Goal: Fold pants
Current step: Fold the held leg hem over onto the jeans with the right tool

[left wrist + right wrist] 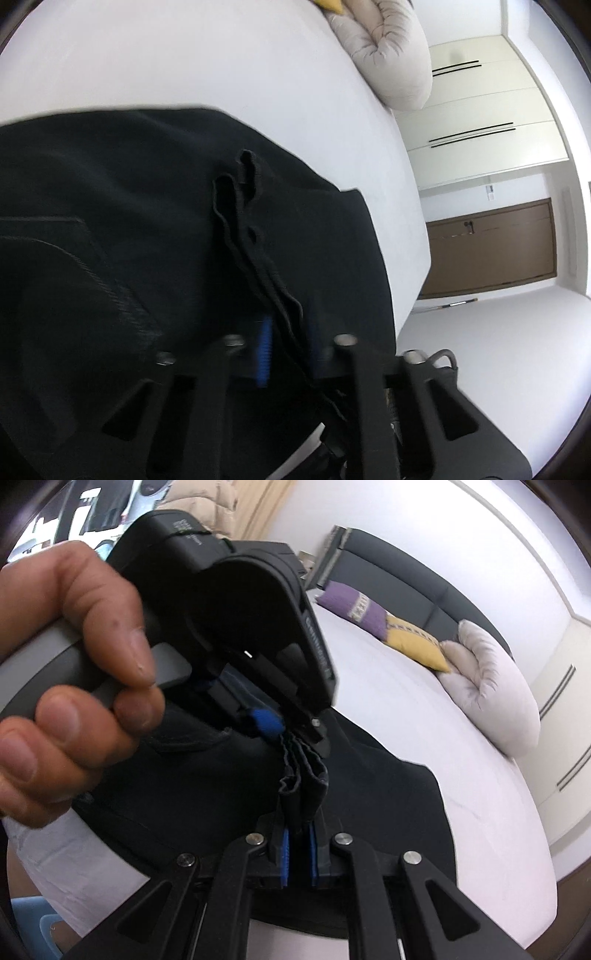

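Note:
Black pants point(129, 229) lie partly spread on a white bed point(221, 62). My left gripper point(288, 350) is shut on a bunched hem of the pants point(243, 206), with blue pads showing. In the right wrist view my right gripper point(298, 853) is shut on a folded edge of the same pants point(303, 775). The left gripper point(273, 723), held by a hand point(70, 686), pinches that edge just above the right one. The rest of the pants point(388, 801) hang onto the bed point(369, 686).
A beige rolled duvet point(391, 59) lies at the far bed edge, also in the right wrist view point(491, 694). Purple point(351, 609) and yellow point(417, 642) pillows rest by the dark headboard point(406, 579). White wardrobes point(476, 118) and a brown door point(491, 247) stand beyond.

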Demonstrator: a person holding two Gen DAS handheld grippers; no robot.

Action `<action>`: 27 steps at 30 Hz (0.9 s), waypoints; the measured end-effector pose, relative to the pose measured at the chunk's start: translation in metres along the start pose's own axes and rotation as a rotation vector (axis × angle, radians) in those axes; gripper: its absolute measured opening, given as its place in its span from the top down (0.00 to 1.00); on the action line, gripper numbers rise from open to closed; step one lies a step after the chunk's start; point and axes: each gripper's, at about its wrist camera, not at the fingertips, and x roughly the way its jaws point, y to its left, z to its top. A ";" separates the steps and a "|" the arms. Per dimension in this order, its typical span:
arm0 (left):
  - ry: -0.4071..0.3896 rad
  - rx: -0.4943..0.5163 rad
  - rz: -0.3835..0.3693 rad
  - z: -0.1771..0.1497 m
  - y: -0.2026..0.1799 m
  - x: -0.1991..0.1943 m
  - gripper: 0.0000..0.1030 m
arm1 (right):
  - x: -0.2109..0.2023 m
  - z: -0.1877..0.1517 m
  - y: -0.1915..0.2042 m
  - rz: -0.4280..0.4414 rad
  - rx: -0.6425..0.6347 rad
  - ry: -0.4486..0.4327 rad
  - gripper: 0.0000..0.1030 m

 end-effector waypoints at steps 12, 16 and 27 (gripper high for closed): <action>-0.037 -0.005 0.056 -0.012 0.023 -0.012 0.91 | 0.011 0.009 0.022 0.045 -0.075 0.022 0.91; -0.042 -0.015 0.079 -0.002 0.024 -0.001 0.91 | 0.019 0.009 0.028 0.060 -0.109 0.041 0.90; -0.083 -0.034 0.177 -0.010 0.027 -0.004 0.90 | 0.028 0.006 0.006 0.090 -0.155 0.078 0.59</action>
